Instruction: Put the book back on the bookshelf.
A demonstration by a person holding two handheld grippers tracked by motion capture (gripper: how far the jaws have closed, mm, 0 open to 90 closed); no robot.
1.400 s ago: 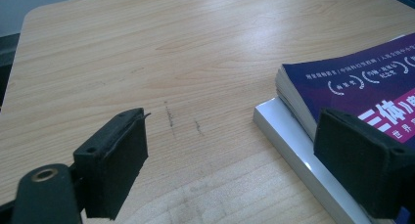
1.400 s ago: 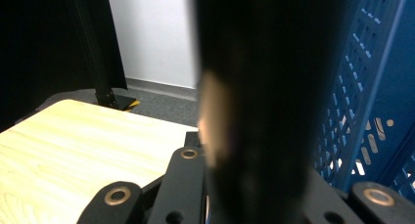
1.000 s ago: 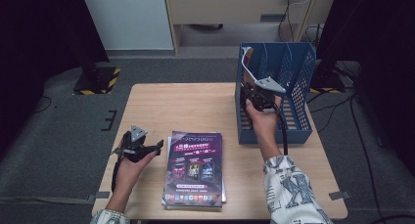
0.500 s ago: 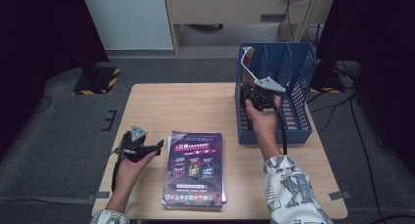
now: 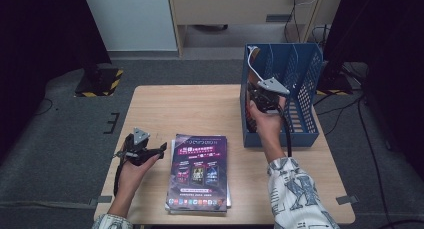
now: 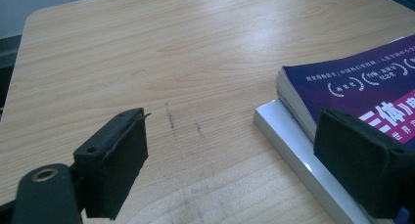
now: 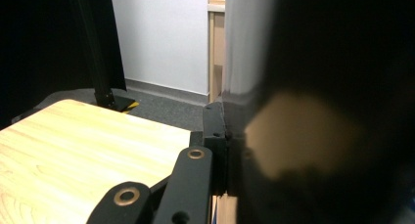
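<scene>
R tool [image 5: 261,90] is up at the near-left corner of the blue file rack [image 5: 305,74], which stands on the worktop [image 5: 200,109] at its right side. Its jaws are pressed together on a dark flat item [image 7: 254,62] standing in the rack's left slot; prob. a book or folder, but can't tell which. In the right gripper view that item sits too close to the lens: a blurred dark mass w/ a pale smear, covering the right jaw altogether. Just the left jaw's inner pad is seen, flat against it. In the high view the person's hand and the grey plate cover the jaw tips.

L tool [image 5: 145,150] is low over the worktop, just left of the stack of books [image 5: 199,171], jaws wide apart w/ nothing between them. In the left gripper view the right jaw overlaps the purple top cover; touching or not, can't tell. The stack is cut off at the frame's right edge; a white book lies beneath.
</scene>
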